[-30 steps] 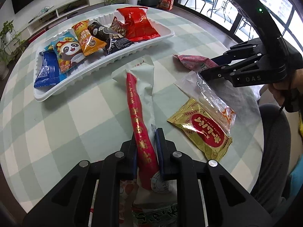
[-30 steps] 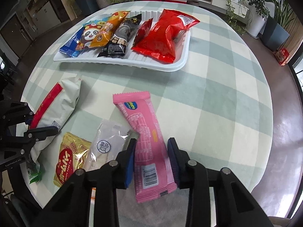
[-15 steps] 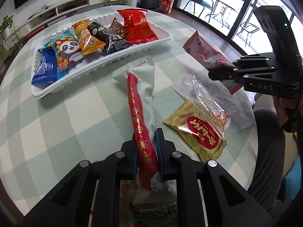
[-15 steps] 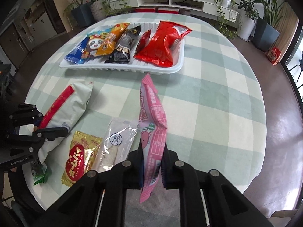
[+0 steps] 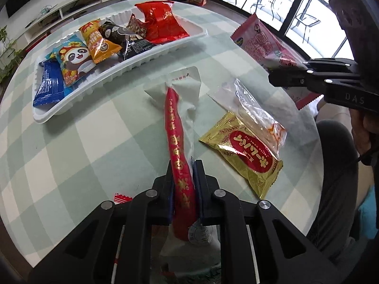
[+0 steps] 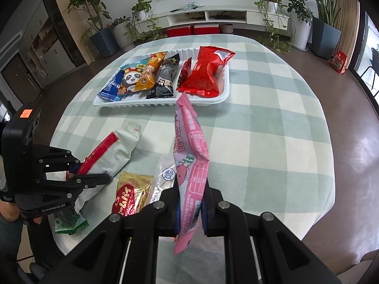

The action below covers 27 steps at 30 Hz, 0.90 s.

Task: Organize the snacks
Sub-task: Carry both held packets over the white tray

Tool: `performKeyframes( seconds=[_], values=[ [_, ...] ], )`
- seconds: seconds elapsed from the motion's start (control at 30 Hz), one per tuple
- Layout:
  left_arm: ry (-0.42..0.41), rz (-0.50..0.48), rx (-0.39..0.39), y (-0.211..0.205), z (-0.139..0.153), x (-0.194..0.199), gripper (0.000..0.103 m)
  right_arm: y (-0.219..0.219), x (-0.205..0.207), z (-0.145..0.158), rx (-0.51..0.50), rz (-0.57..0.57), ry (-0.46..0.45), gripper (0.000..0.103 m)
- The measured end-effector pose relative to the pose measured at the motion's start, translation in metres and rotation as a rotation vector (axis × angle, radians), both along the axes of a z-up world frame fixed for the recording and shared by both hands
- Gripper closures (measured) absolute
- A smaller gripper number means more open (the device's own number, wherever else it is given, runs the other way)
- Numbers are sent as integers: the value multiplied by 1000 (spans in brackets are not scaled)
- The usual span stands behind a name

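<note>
Tongs both pinch crinkly foil — left tongs (image 5: 183, 181) a white-and-red pouch (image 5: 181, 108), right tongs (image 6: 190, 203) a long pink wrapper (image 6: 190, 151)

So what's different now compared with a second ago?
The right gripper closed on the pink packet that lay flat between its open jaws, then lifted it off the table. The left gripper stays clamped on the white-and-red bag; tray, gold packet and clear packet unmoved.
</note>
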<state>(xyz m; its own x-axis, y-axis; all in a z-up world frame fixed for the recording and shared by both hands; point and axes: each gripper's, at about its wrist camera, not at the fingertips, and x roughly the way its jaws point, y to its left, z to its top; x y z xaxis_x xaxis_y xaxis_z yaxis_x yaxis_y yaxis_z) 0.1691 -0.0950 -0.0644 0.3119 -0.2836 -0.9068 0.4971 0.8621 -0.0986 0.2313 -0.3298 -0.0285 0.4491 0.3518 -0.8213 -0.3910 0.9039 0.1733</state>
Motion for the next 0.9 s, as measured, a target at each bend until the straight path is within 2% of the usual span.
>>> performKeyframes(
  seconds=[0.13,0.33,0.4,0.6,0.7,0.9],
  values=[
    [-49,-2,28,-5,0,-3,91,4,-3,0,2,5,-3,89],
    [-79,54,-82,3,2,-8,92,5,-10,2,14,1,-23,90],
    [-90,64,-96,5,7,-10,92,4,-12,3,16,-7,-31,91],
    [-139,99,-167,17,37,-10,92,-1,-11,10,44,-32,-45,91],
    [-158,154,-227,37,52,-4,92,-4,-8,14,62,-45,-46,91],
    [-219,275,-285,82,82,20,92,-5,4,29,71,-71,-68,91]
  ],
)
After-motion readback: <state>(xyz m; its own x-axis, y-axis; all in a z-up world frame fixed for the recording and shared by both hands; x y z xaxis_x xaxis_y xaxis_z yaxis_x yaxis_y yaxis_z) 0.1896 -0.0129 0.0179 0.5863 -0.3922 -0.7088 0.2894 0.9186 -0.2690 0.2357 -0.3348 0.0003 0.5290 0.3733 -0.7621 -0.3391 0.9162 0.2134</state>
